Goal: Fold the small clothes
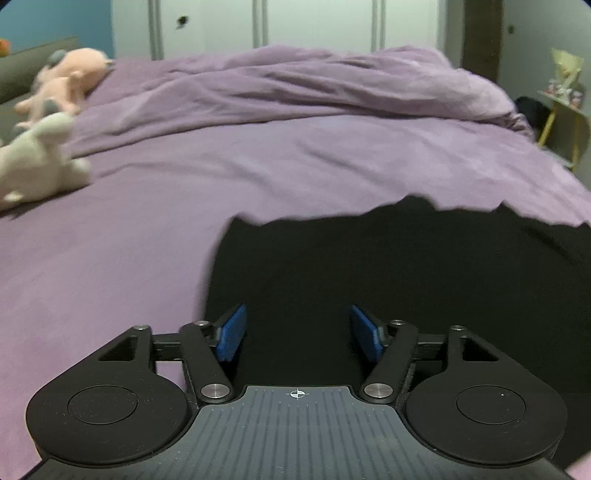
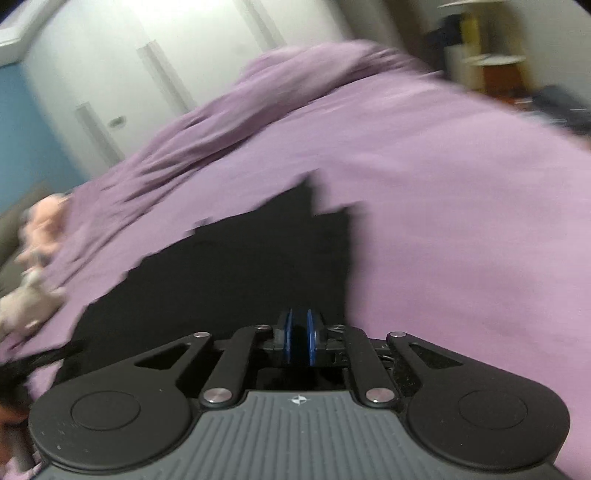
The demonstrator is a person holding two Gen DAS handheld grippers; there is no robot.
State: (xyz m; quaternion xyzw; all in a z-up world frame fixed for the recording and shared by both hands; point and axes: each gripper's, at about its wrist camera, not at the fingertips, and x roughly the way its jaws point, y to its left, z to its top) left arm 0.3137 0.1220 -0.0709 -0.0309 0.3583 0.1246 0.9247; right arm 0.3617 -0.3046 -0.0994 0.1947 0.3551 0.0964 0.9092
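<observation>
A black garment lies flat on the purple bed sheet; its far edge is jagged and its left edge runs down toward me. My left gripper hovers over its near part, open, blue pads wide apart with nothing pressed between them. In the blurred, tilted right wrist view the same black garment spreads ahead and to the left. My right gripper sits over its near right part with the blue pads almost together. Whether black cloth is pinched between them I cannot make out.
A bunched purple duvet covers the far half of the bed. A white plush toy and a pink one lie at the left. White wardrobe doors stand behind, and a small shelf stands at the right.
</observation>
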